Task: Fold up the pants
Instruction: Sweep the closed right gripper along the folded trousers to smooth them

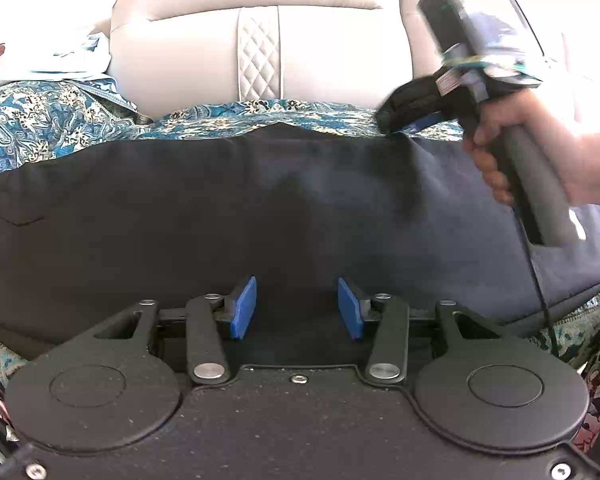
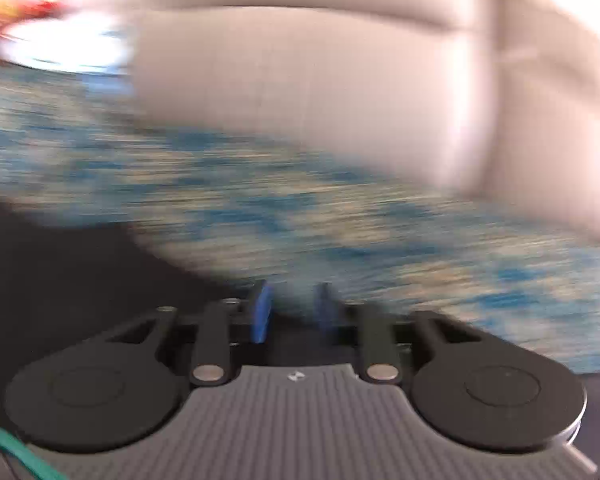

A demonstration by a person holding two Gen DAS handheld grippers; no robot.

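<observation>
Where the left wrist view begins, left gripper (image 1: 297,308) low over dark navy pants (image 1: 220,208), blue pads (image 1: 244,307) well apart, jaws wide, nothing between them. Pants spread flat and broad across a bed, on a blue paisley cover (image 1: 40,120). At the pants' far right edge, right gripper (image 1: 396,114), held in a hand (image 1: 516,152), its black tip down at the fabric's edge; blurred there, so cannot tell from this view whether anything is pinched. Black cable (image 1: 540,292) hanging from its handle across the pants. Beyond, beige padded headboard (image 1: 260,56) with a quilted centre strip. Pale bedding (image 1: 60,60) heaped at far left.

From the right wrist view, heavily motion-blurred: right gripper (image 2: 290,312) with blue pads (image 2: 262,314) a moderate gap apart, nothing visibly between them. Dark pants (image 2: 60,272) at lower left, cover (image 2: 340,232) streaked ahead, headboard (image 2: 320,80) behind.
</observation>
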